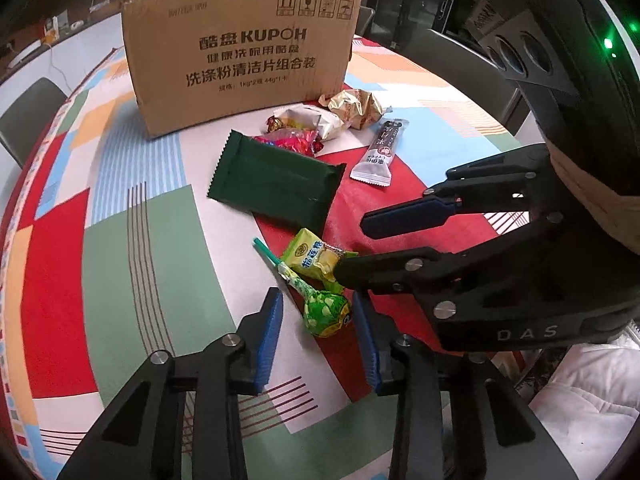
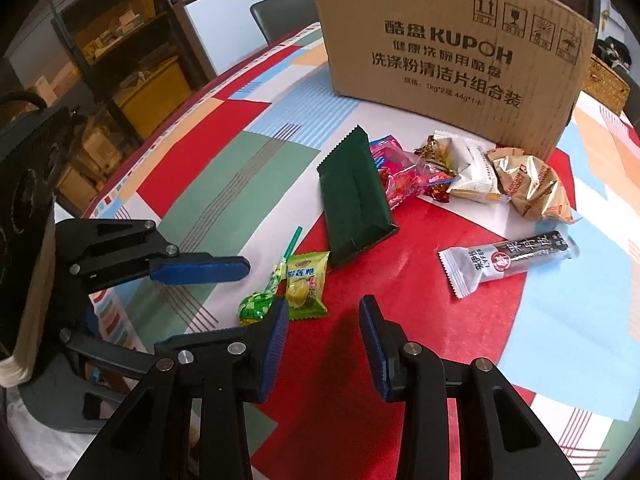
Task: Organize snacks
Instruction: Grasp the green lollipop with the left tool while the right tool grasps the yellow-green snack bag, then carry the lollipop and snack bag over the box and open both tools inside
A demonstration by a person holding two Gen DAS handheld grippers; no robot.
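Note:
Snacks lie on the patterned table in front of a cardboard box (image 1: 240,52) (image 2: 452,48). A green lollipop (image 1: 325,314) (image 2: 256,306) lies between the open fingers of my left gripper (image 1: 318,340), on the table. A yellow-green candy pack (image 1: 316,258) (image 2: 306,288) lies beside it, just ahead of my open, empty right gripper (image 2: 324,336), which also shows in the left wrist view (image 1: 352,248). Further off lie a dark green packet (image 1: 276,178) (image 2: 354,196), a grey bar (image 1: 380,148) (image 2: 508,260), a pink packet (image 2: 404,176), a white packet (image 2: 472,172) and a gold packet (image 1: 354,108) (image 2: 532,188).
The round table (image 1: 120,248) has a colourful cloth and its edge curves on the left. Grey chairs (image 1: 28,116) stand around it. A shelf with bins (image 2: 132,60) stands beyond the table's left side. The left gripper also appears in the right wrist view (image 2: 200,268).

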